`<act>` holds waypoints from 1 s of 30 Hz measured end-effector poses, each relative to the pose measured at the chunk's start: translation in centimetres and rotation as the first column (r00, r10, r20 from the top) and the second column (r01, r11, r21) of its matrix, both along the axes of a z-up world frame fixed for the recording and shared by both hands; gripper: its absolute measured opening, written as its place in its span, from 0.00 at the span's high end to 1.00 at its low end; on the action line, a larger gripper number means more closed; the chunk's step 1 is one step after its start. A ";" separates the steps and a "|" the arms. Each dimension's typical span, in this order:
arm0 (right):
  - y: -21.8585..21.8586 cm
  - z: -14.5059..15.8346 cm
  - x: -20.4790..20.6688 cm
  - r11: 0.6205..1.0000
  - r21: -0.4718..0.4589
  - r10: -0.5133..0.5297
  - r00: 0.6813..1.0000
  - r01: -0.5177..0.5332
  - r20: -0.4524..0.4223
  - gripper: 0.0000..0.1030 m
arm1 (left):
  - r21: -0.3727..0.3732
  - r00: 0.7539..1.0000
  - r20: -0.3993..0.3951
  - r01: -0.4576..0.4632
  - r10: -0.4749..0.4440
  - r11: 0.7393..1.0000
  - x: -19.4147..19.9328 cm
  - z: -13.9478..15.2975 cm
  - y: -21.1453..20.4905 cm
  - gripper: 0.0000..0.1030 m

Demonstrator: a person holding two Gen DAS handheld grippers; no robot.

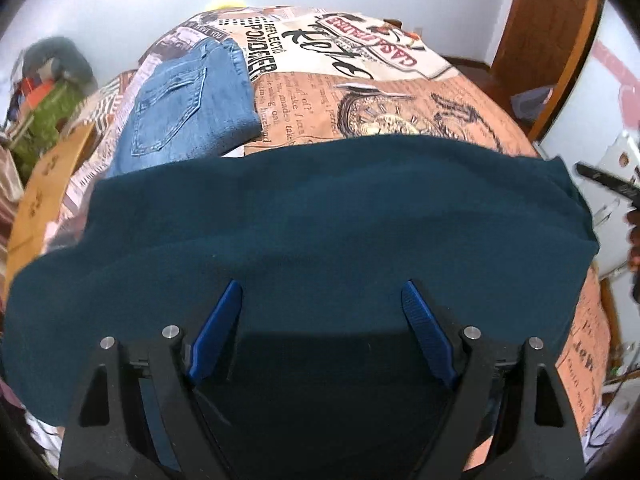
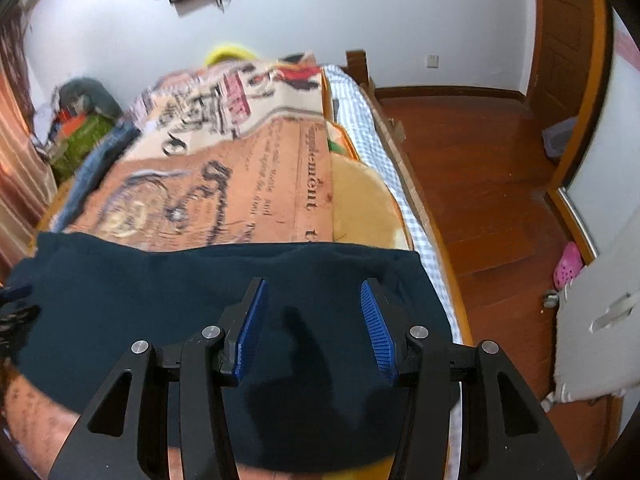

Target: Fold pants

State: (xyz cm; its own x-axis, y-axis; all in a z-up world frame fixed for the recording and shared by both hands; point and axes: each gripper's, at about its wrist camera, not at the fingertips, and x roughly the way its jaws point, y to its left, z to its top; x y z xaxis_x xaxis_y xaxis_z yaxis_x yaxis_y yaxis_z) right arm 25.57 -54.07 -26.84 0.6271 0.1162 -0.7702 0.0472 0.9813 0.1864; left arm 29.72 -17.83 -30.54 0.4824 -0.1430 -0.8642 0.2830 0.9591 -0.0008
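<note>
— Teal, dark and soft-looking: those are the pants (image 1: pixel 320 216), lying as a broad folded band across the near end of the bed, on the newspaper-print bedspread (image 1: pixel 400 92).

— And the grippers?

— Both hover above the cloth with nothing in them. The left gripper (image 1: pixel 320 292) has its 2 blue pads spread wide, fabric showing bare between them. The right gripper (image 2: pixel 314 288) is likewise spread, over the end of the pants nearest the bed's edge.

— So what is the step, as you judge it?

— Probably taking hold for another fold, or smoothing the one just laid. To do it well, I would lower each gripper onto the near edge, 1 toward each end, and pinch every layer together, not only the top one.

— Any hazard?

— The right end sits close to the checked sheet (image 2: pixel 360 128) and the bed's side, so a careless tug could drag cloth over. The folded jeans (image 1: pixel 188 104) farther up the bed lie apart from the pants' far edge; carry the fold short of them.
</note>
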 end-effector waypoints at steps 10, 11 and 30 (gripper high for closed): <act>1.0 -3.4 2.3 0.999 -0.019 0.027 1.000 -0.027 -0.006 0.85 | -0.001 1.000 0.005 0.000 0.000 1.000 0.1 -0.4 -0.1 0.16; 1.0 -3.2 2.3 0.999 -0.037 0.021 1.000 -0.021 0.010 0.87 | 0.000 1.000 0.007 0.000 0.000 1.000 0.0 -0.4 -0.1 0.16; -3.5 2.0 -3.4 0.996 -0.009 -0.092 0.995 0.093 0.025 0.64 | -0.051 1.000 0.021 0.003 -0.002 0.999 -0.5 1.6 -0.4 0.16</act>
State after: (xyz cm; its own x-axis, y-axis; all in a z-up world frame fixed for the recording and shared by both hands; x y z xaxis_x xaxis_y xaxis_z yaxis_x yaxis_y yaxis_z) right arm 22.13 -57.57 -24.86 0.6532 0.0487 -0.7556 0.1336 0.9749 0.1783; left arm 29.24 -18.21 -28.99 0.5002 -0.1876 -0.8454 0.2855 0.9574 -0.0435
